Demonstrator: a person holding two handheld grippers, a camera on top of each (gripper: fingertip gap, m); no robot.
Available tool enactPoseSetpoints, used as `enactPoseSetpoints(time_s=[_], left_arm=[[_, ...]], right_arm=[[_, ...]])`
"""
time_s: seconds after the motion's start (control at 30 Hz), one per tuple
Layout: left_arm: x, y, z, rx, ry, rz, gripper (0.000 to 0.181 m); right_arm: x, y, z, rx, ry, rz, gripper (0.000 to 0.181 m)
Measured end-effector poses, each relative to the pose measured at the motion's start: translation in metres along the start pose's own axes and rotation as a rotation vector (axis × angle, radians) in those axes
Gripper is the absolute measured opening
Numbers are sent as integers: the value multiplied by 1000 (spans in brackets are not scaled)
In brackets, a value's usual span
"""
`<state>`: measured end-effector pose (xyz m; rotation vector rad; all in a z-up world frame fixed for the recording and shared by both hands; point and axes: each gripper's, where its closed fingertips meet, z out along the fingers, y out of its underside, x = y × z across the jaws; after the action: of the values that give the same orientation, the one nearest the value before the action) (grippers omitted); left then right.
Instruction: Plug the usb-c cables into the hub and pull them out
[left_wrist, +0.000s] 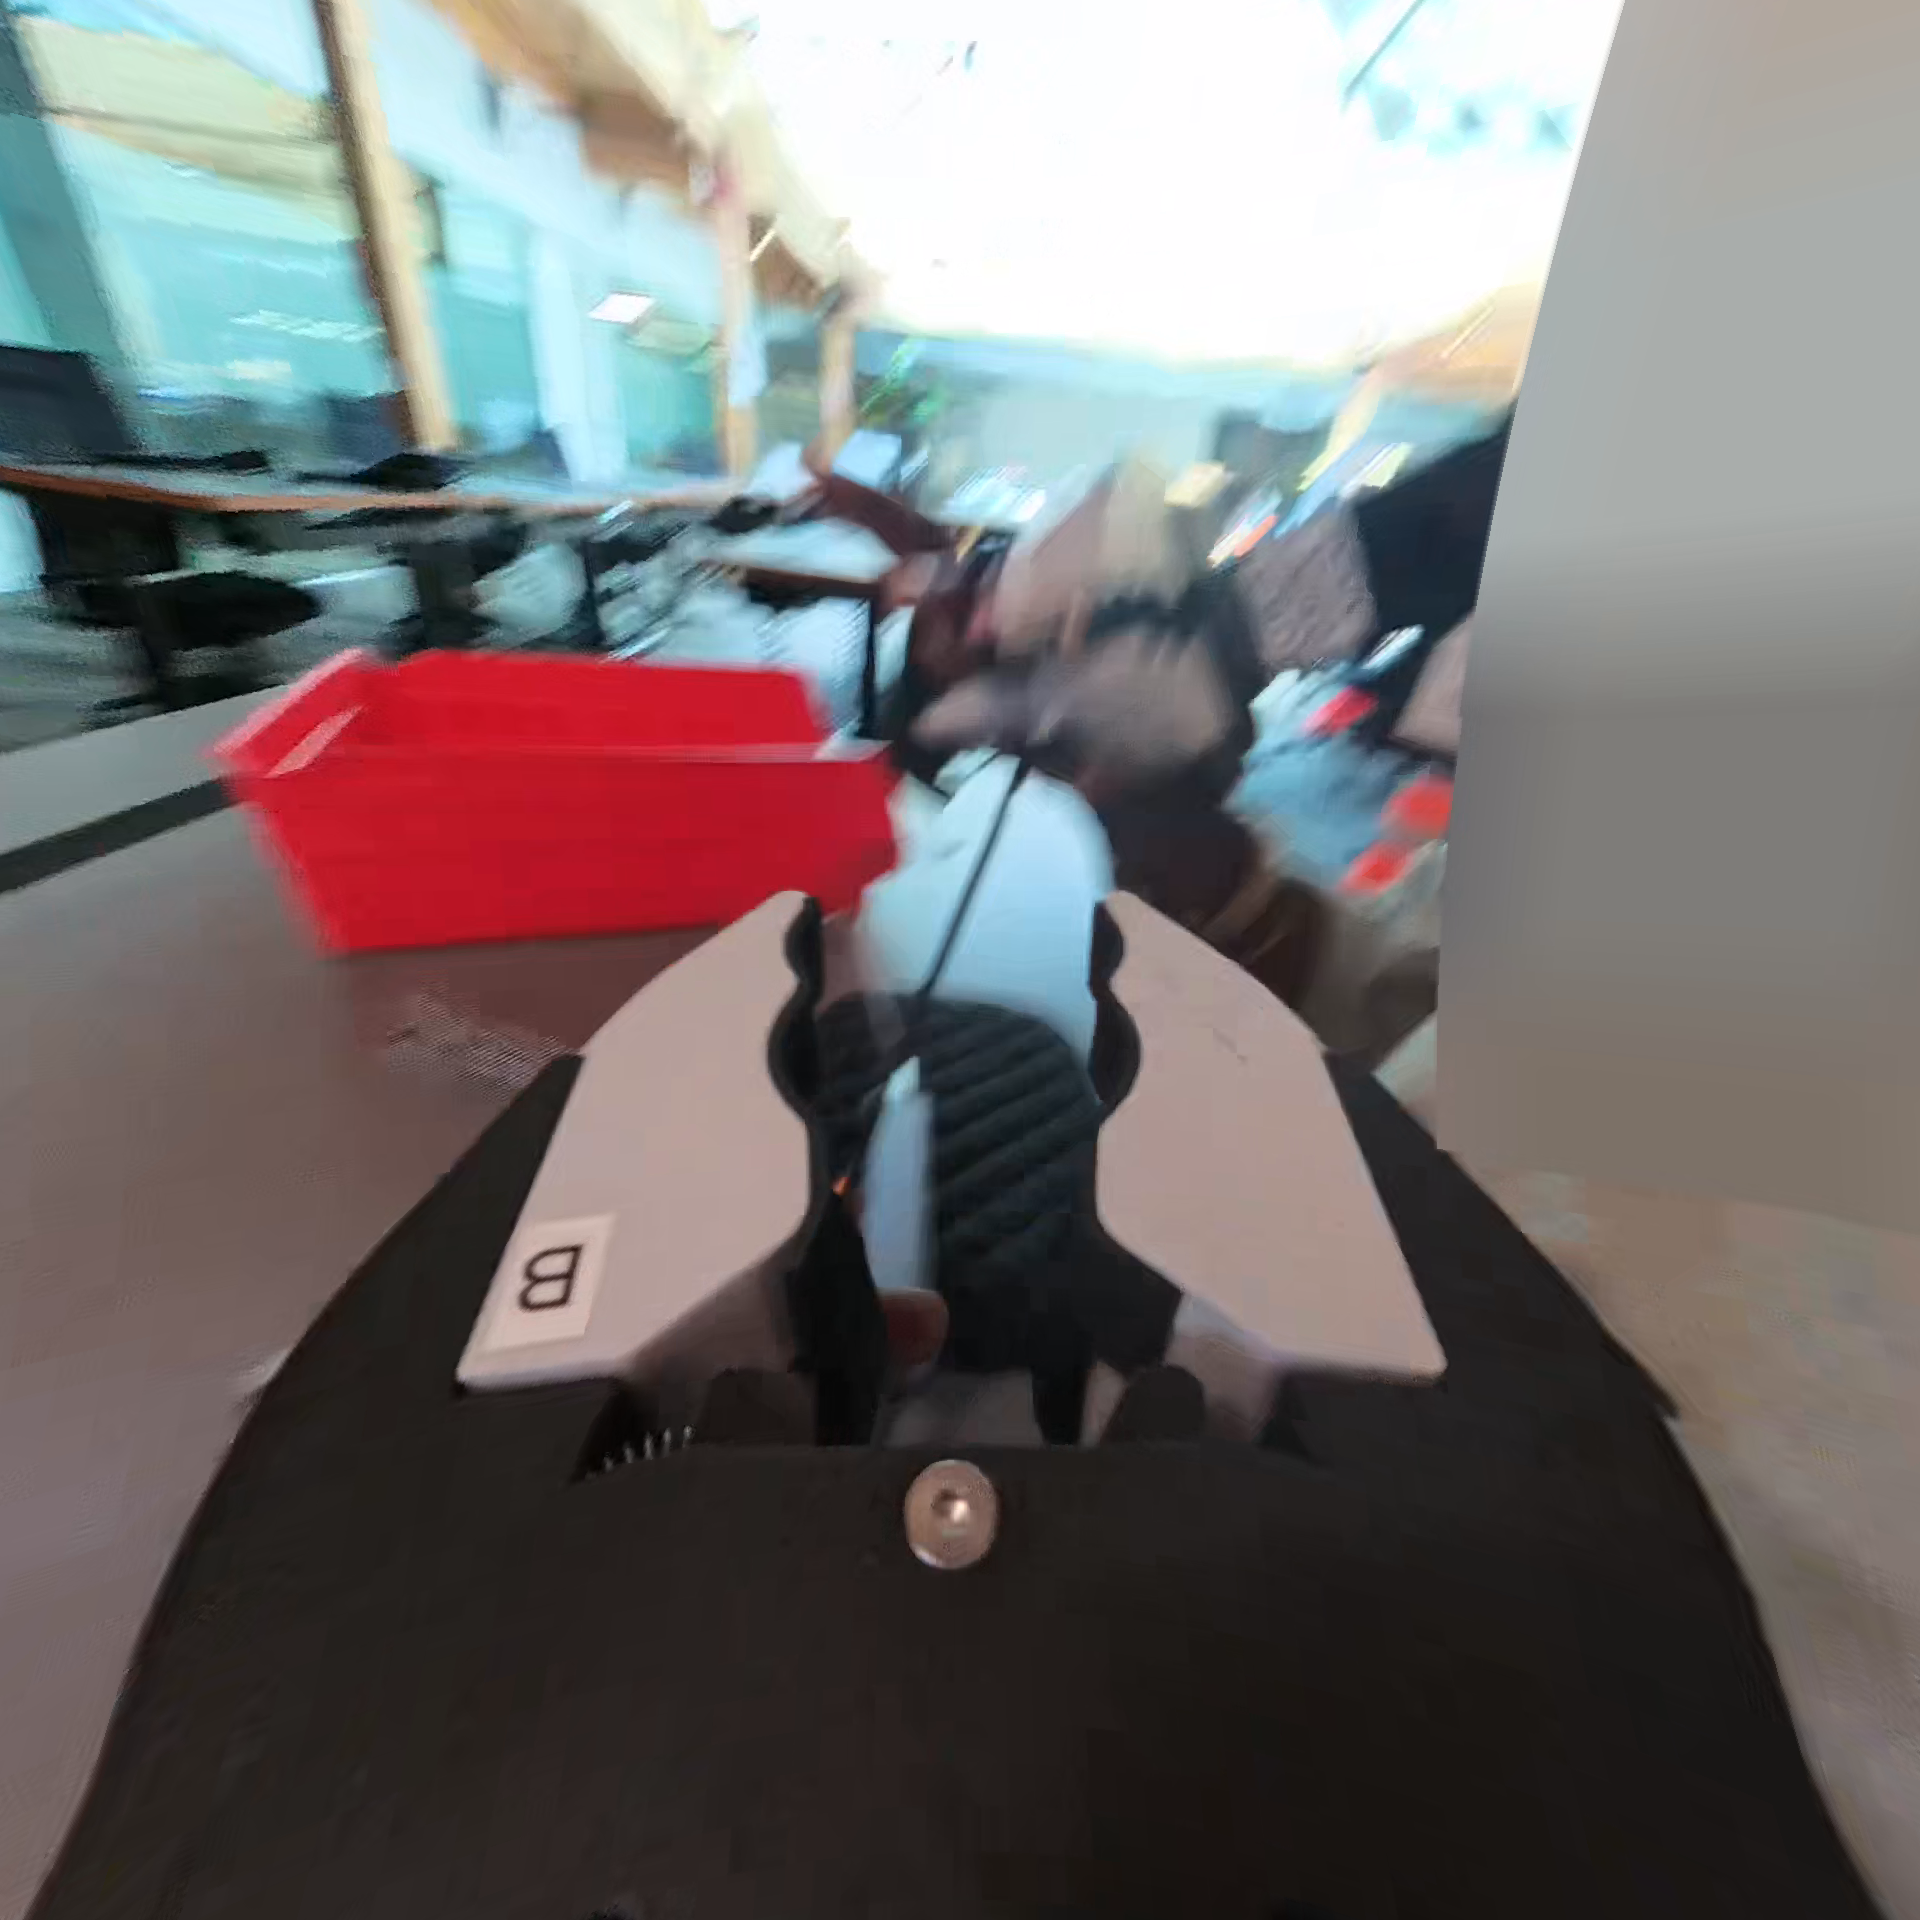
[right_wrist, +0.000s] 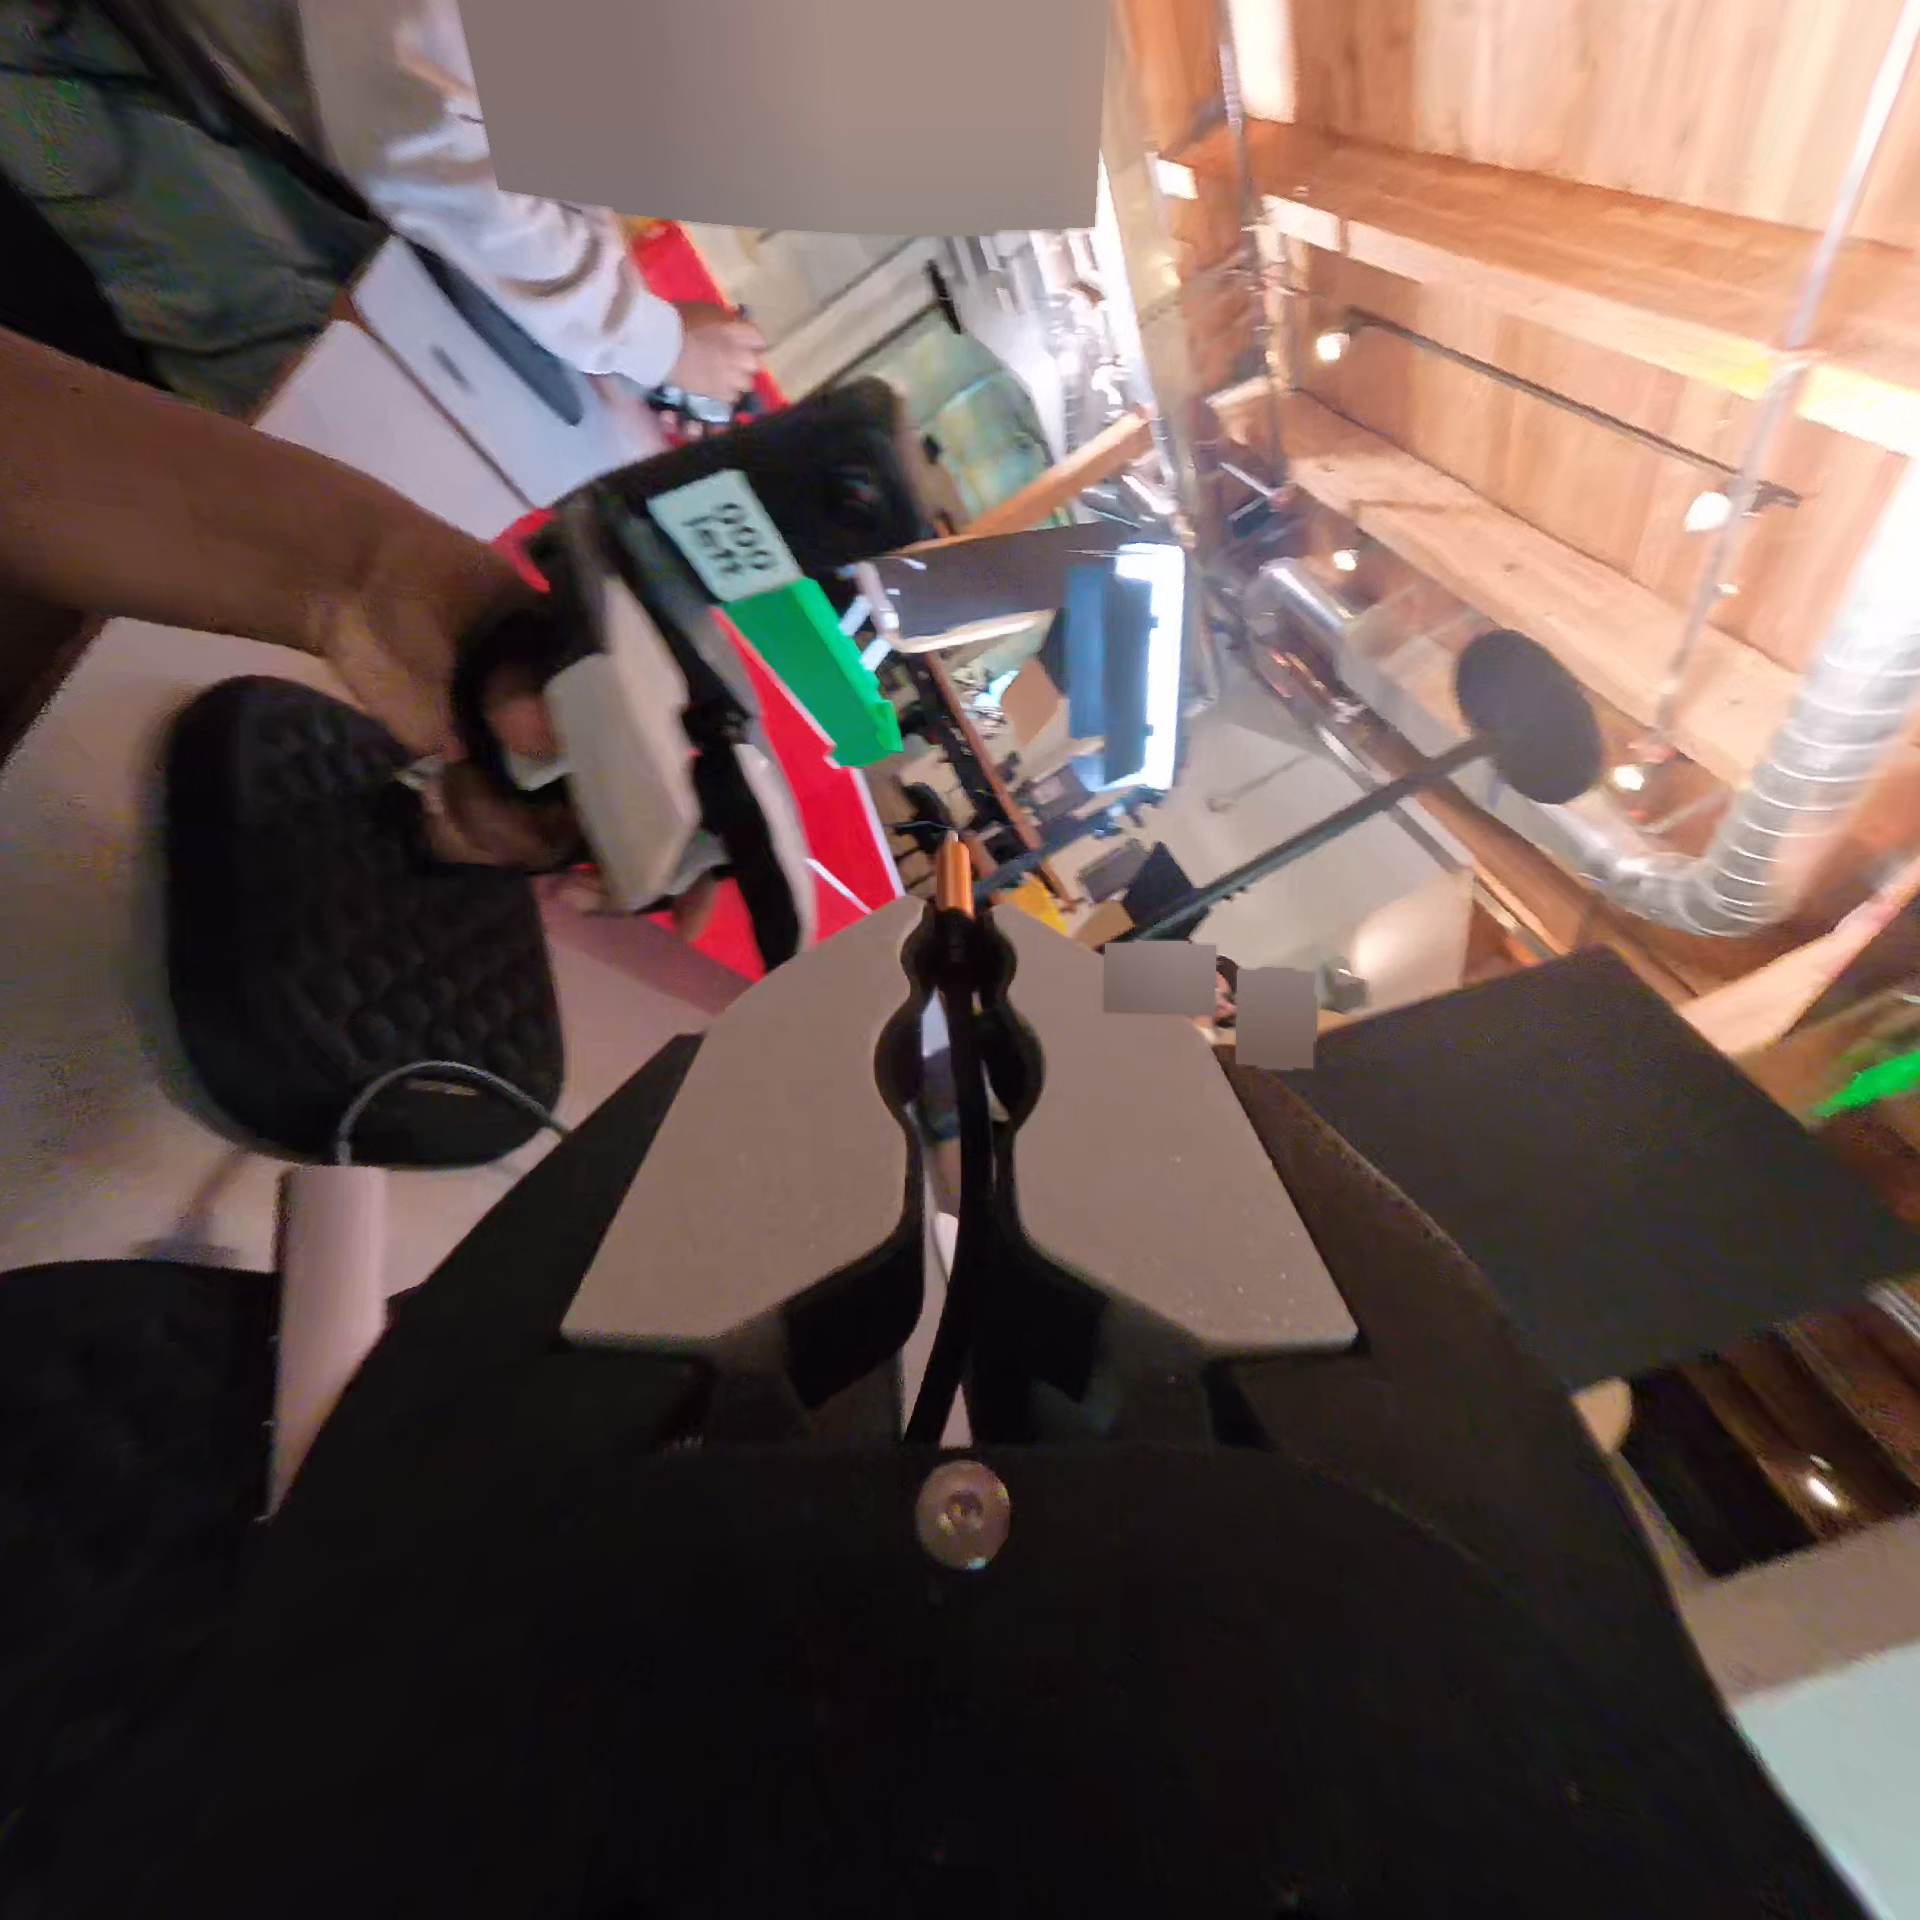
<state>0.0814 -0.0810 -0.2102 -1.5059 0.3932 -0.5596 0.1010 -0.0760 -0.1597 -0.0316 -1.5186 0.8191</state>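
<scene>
In the left wrist view, which is blurred, my left gripper (left_wrist: 954, 925) has its jaws wide apart around a black textured oval hub (left_wrist: 977, 1122) that fills the gap; it appears gripped. A thin cable (left_wrist: 966, 894) runs off the hub's far side. In the right wrist view my right gripper (right_wrist: 958, 920) is shut on a black usb-c cable (right_wrist: 971, 1143). Its copper-coloured plug (right_wrist: 954, 878) sticks out past the fingertips, well apart from the hub (right_wrist: 343, 914) at the left. The left gripper's grey fingers (right_wrist: 623, 727) show beside that hub.
A red bin (left_wrist: 561, 800) stands on the brown table (left_wrist: 208, 1039) ahead to the left. A person's hand (right_wrist: 312, 582) holds the left gripper. A black panel (right_wrist: 1558, 1143) lies to the right. A black round head on a stand (right_wrist: 1527, 717) stands beyond.
</scene>
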Motion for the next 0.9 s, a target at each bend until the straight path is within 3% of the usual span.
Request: enactPoseSetpoints(time_s=[0.07,0.17,0.3,0.43,0.5,0.57,0.63,0.8,0.9], left_arm=[[-15,27,-7,-198,-127,177,54],[-24,67,-12,-446,-194,324,56],[-30,106,-6,-671,-221,327,60],[-28,132,-14,-902,-163,635,61],[-32,132,-14,-913,-153,906,57],[-33,125,-6,-838,-174,1200,57],[-24,124,3,-754,-130,1321,49],[-30,132,9,-775,-107,1310,14],[-38,120,14,-725,-160,1252,8]], right_arm=[[41,-3,-29,-2,159,-4,6],[88,-25,-79,23,348,-16,6],[95,-37,-104,-43,375,-74,6],[82,-34,-104,-83,329,-68,6],[81,-31,-106,-86,335,-58,6],[82,-32,-108,-61,345,-36,6],[81,-35,-108,-19,340,-6,6],[74,-32,-103,1,311,11,6],[63,-22,-92,-30,247,27,6]])
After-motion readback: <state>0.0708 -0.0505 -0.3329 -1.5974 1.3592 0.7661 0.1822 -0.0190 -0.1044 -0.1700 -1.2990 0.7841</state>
